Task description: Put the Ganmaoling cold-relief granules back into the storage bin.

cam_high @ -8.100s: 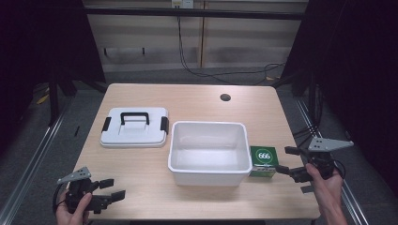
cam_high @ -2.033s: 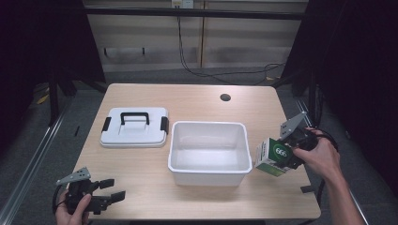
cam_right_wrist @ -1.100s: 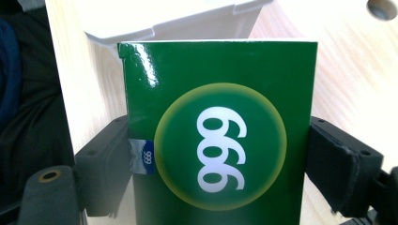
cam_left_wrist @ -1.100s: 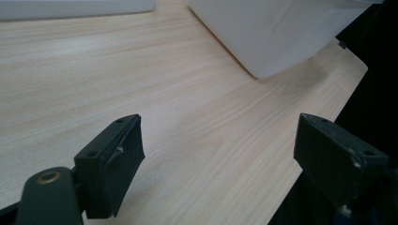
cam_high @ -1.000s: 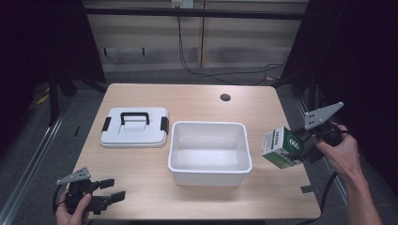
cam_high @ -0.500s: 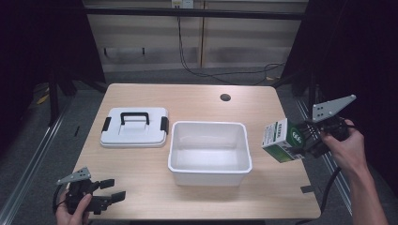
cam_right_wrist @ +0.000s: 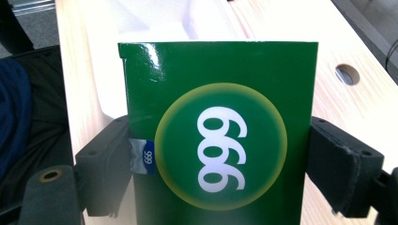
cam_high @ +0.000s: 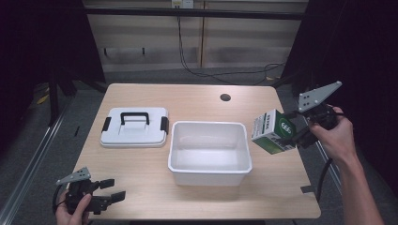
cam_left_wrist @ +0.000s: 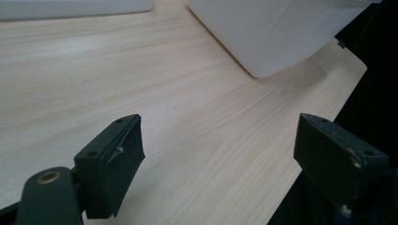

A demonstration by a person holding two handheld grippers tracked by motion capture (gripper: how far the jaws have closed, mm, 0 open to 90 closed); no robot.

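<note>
Midway, right claw (cam_high: pixel 294 136) clamped the green "666" cardboard box (cam_high: pixel 273 132), held aloft at right of frame beside the white plastic tub (cam_high: pixel 209 151); next likely swing over, release. Left claw (cam_high: pixel 109 190) wide, lower left.

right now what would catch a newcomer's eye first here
The green box marked 999, clamped in the right hand-held gripper and held in the air just right of the open white bin at mid-table. Next, the white lid lying flat left of the bin.
</note>
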